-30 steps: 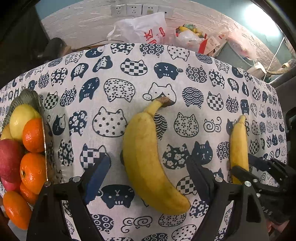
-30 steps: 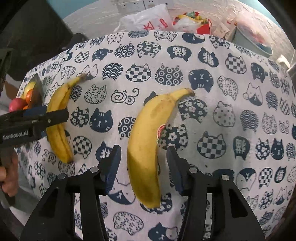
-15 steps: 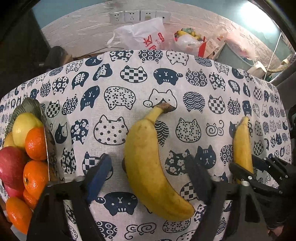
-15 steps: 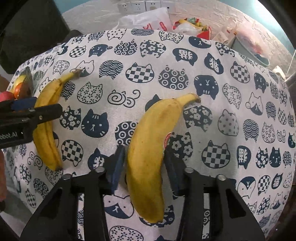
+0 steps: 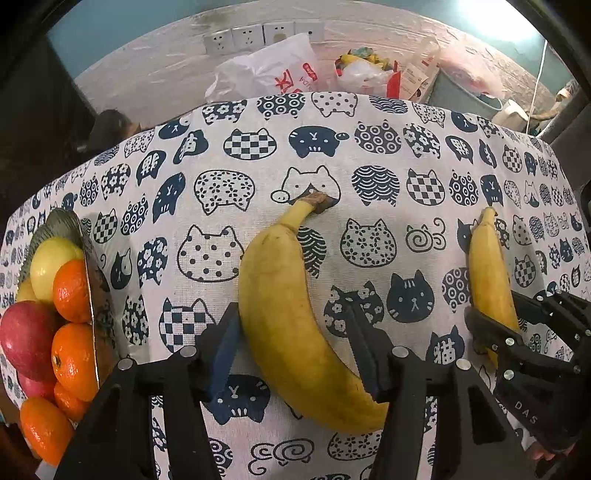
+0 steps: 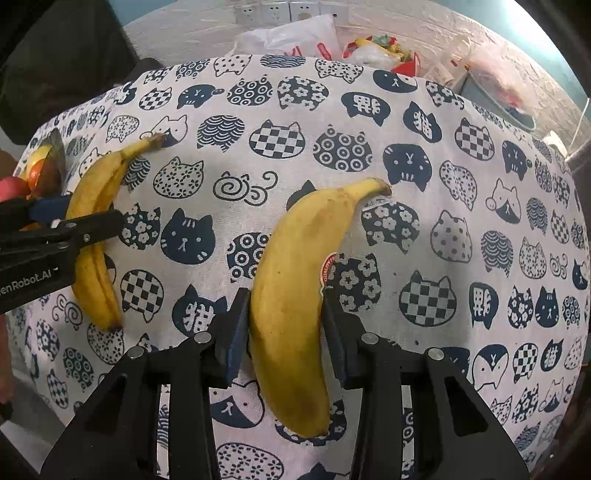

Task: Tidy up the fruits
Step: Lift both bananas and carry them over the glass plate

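Note:
Two yellow bananas lie on the cat-print tablecloth. My left gripper is shut on the left banana, its blue pads against both sides; it also shows in the right wrist view. My right gripper is shut on the right banana, pads pressing its sides; it shows in the left wrist view too. A fruit bowl at the far left holds oranges, a red apple and a yellow-green fruit.
Plastic bags and packages lie behind the table against the wall with sockets. A grey bin stands at the back right. The tablecloth stretches right of the bananas.
Both grippers' jaws have closed inward from open onto their bananas. The view has pulled back a little, and the bananas still lie on the cloth.

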{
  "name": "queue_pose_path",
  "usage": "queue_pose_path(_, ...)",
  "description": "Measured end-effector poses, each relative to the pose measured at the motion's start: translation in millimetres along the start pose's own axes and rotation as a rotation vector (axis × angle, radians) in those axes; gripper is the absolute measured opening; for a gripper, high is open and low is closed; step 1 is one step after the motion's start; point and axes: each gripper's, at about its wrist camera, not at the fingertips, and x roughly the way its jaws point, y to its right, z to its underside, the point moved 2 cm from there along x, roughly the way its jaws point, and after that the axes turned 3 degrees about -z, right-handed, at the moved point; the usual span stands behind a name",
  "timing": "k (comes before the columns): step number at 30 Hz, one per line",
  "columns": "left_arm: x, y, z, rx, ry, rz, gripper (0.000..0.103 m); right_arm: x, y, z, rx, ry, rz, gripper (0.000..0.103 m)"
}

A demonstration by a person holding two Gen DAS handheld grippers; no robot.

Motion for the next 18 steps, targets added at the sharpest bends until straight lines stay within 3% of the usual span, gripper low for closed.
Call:
queue_pose_path(1,-1,0,1,0.006,0.004,-0.015,0.045,2,-4,-1,-0.002,0.002,0.002,0.036)
queue_pose_path(4,-2,-2,2,-0.015,-0.01,0.058,0.04,0,-5,0,0.004,0.005,-0.012,0.034)
queue_pose_path(18,-51,-1,21,0.034,0.097,0.08,0.035,-61,-4,2,0.008,0.121,-0.064,0.034)
